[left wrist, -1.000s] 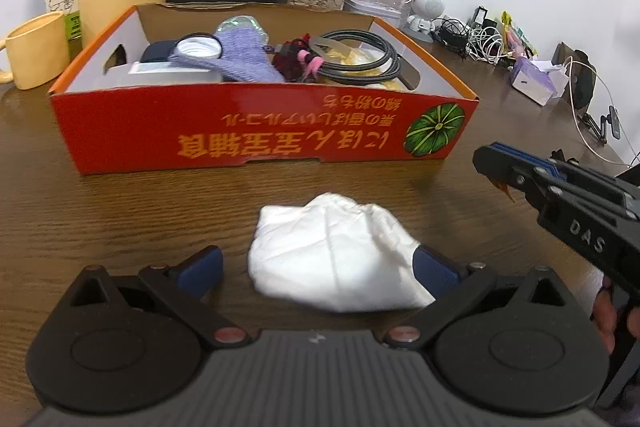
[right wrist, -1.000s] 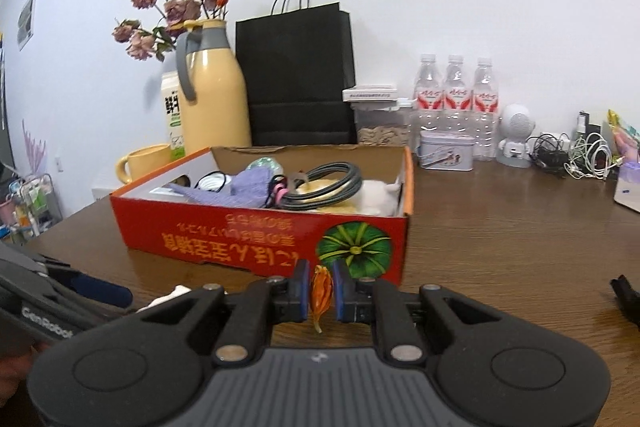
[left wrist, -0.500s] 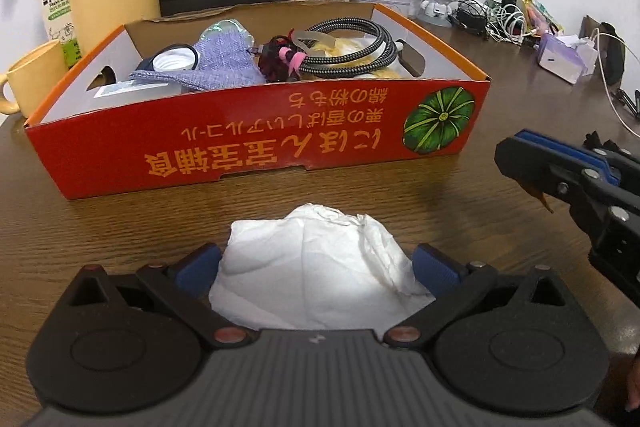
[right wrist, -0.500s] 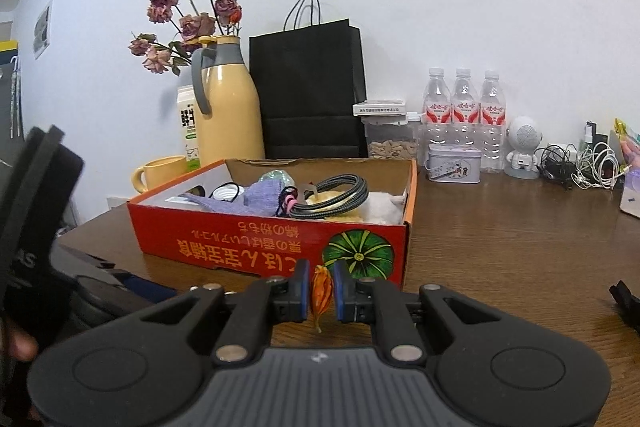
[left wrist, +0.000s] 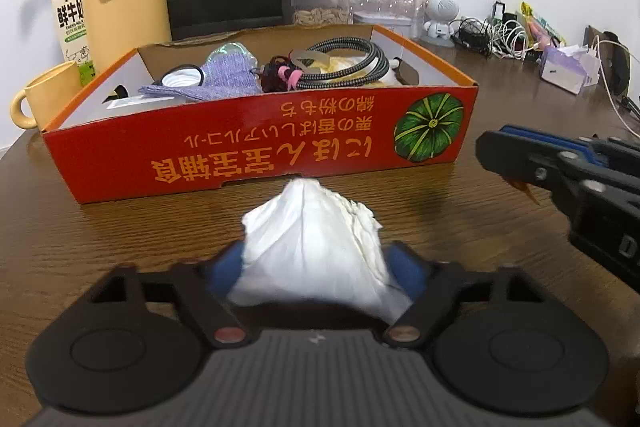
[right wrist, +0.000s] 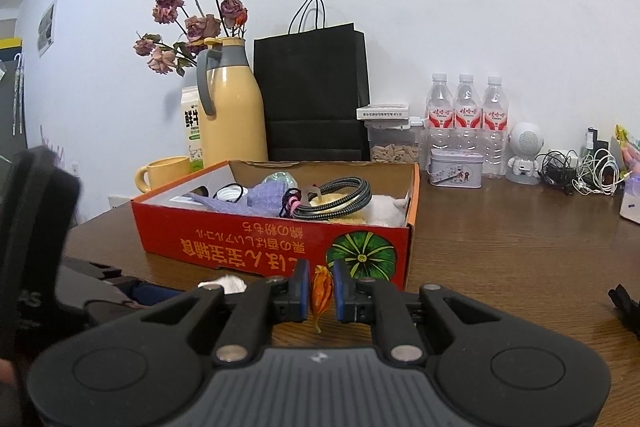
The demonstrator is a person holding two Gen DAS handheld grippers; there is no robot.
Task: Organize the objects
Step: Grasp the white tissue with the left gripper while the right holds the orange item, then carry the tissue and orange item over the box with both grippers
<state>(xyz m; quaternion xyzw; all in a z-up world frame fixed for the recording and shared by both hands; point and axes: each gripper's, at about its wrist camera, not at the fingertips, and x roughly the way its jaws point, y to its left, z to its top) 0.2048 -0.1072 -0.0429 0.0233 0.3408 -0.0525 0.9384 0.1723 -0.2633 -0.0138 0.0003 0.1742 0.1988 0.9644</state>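
Left gripper (left wrist: 316, 267) now closing around tissue (left wrist: 316, 251), earlier spread wide; right gripper (right wrist: 321, 289) clenching orange scrap (right wrist: 321, 289)

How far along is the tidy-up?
Done: braided cable and purple cloth sit in the red box. In hand: left gripper closing on the white tissue; right gripper pinches an orange wrapper. Left: both go in.

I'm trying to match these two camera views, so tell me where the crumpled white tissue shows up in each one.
Left wrist view: the crumpled white tissue fills the lower centre, between the closing fingers of the left hand-held gripper, in front of the red cardboard box.
Right wrist view: only a small white bit shows at lower left.
Shared landmark: the green pumpkin picture on the box front.
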